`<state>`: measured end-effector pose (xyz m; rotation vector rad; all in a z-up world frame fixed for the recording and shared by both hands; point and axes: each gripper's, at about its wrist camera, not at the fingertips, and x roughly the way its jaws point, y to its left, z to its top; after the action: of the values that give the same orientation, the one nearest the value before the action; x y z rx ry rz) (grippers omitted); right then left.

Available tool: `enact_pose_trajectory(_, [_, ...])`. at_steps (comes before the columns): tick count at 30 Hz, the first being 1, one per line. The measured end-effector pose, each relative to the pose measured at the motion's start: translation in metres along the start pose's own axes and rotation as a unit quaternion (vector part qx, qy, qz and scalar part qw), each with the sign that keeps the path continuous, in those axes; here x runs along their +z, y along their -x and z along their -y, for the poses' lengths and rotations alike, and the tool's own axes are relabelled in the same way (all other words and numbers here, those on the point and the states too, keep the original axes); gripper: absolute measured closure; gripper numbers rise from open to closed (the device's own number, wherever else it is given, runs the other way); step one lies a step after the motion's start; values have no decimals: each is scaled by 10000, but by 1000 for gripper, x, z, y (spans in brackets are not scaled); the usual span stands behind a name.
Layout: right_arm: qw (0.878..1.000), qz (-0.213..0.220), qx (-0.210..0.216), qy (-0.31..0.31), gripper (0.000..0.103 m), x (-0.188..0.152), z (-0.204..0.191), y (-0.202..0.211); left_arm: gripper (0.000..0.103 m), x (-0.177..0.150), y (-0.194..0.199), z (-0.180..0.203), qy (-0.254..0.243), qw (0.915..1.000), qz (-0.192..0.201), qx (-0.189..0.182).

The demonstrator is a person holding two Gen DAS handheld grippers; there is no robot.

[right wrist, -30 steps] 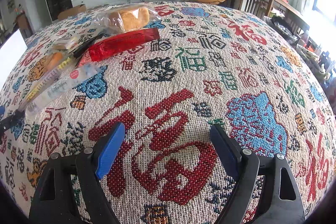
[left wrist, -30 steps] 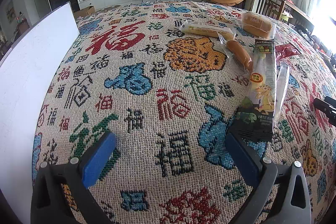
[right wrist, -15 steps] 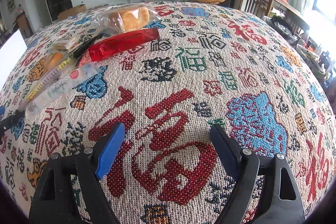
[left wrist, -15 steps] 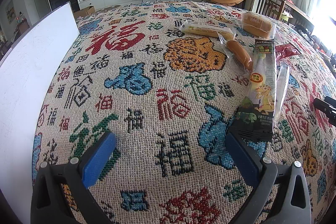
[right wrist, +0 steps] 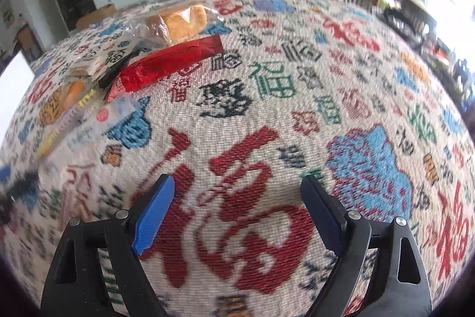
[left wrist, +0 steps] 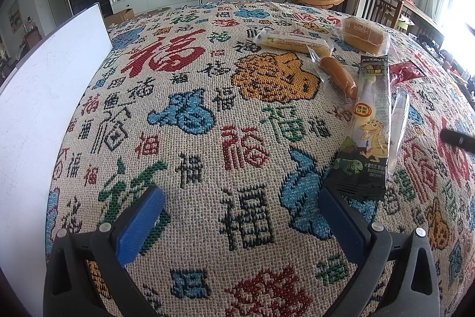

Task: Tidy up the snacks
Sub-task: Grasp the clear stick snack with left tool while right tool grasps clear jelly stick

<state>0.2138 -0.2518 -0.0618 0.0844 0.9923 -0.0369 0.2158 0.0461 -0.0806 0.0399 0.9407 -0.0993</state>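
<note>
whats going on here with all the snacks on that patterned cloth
A person holds a claw in each hand over a tablecloth covered in woven characters, set to organize snacks. Both the left claw and the right claw are open and empty. The snacks lie untouched in a loose cluster: a long black cartoon packet, a wrapped sausage, a bagged bread and a red packet. The right view is blurred.

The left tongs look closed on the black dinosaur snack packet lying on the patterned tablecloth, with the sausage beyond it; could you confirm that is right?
Not quite: the left tongs are open and empty. The left wrist view shows the black dinosaur snack packet lying free on the patterned tablecloth, with the sausage beyond it.
</note>
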Motion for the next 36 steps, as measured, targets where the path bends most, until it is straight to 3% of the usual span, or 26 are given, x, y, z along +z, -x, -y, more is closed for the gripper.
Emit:
enact_pose_trajectory(2, [9937, -46, 1001, -497, 15, 9, -17, 5, 0, 0, 0, 0, 1, 10000, -2, -1])
enact_pose_trajectory(5, [9822, -200, 1741, -679, 17, 23, -59, -4, 0, 0, 0, 0, 1, 10000, -1, 0])
enact_pose_trajectory(8, [9875, -418, 1464, -403, 25, 36, -106, -24, 0, 0, 0, 0, 2, 10000, 0, -1])
enact_pose_trajectory(10, [9925, -310, 1170, -189, 30, 40, -125, -27, 0, 0, 0, 0, 1, 10000, -1, 1])
enact_pose_trajectory(12, [9931, -321, 1126, 59, 50, 42, -139, -30, 0, 0, 0, 0, 1, 10000, -1, 0])
enact_pose_trajectory(16, [9862, -586, 1405, 653, 67, 45, -138, -24, 0, 2, -2, 0, -2, 10000, -9, -2])
enact_pose_trajectory(17, [9832, -665, 1477, 836, 79, 45, -133, -17, 0, 1, -2, 1, -4, 10000, -9, 1])
enact_pose_trajectory(18, [9824, -727, 1407, 991, 91, 44, -126, -13, 0, 2, -4, 0, -4, 10000, -9, -1])
enact_pose_trajectory(19, [9830, -769, 1153, 1203, 93, 43, -118, -7, 0, 2, -3, 0, -5, 10000, -11, 0])
enact_pose_trajectory(21, [9806, -831, 911, 1522, 89, 38, -98, 2, 0, 3, -2, 0, -47, 9999, -124, -17])
enact_pose_trajectory(23, [9804, -878, 1291, 1199, 85, 33, -67, 11, 1, 9, -3, -1, -104, 9988, -462, -118])
enact_pose_trajectory(24, [9808, -740, 1576, 876, 64, 28, -50, 17, 3, 12, 1, -3, -21, 9987, -482, -191])
enact_pose_trajectory(26, [9835, -309, 1726, 445, 43, 12, -23, 25, 5, 18, 18, -7, 218, 9982, -192, -517])
enact_pose_trajectory(29, [9869, 136, 1596, 173, 43, -15, -1, 23, 5, 36, 29, 9, 207, 9949, -98, -987])
enact_pose_trajectory(31, [9861, 289, 1635, -62, 43, -31, 7, 16, 8, 47, 25, 38, -217, 9930, -240, -1135])
enact_pose_trajectory(32, [9834, 566, 1718, -164, 43, -38, 9, 18, 10, 51, 20, 57, -536, 9920, -257, -1114])
enact_pose_trajectory(35, [9831, 672, 1690, -212, 43, -34, 10, 19, 21, 59, 1, 96, -1116, 9878, -410, -1001])
enact_pose_trajectory(36, [9831, 604, 1714, -225, 42, -34, 9, 17, 31, 61, -10, 106, -1197, 9860, -552, -1026])
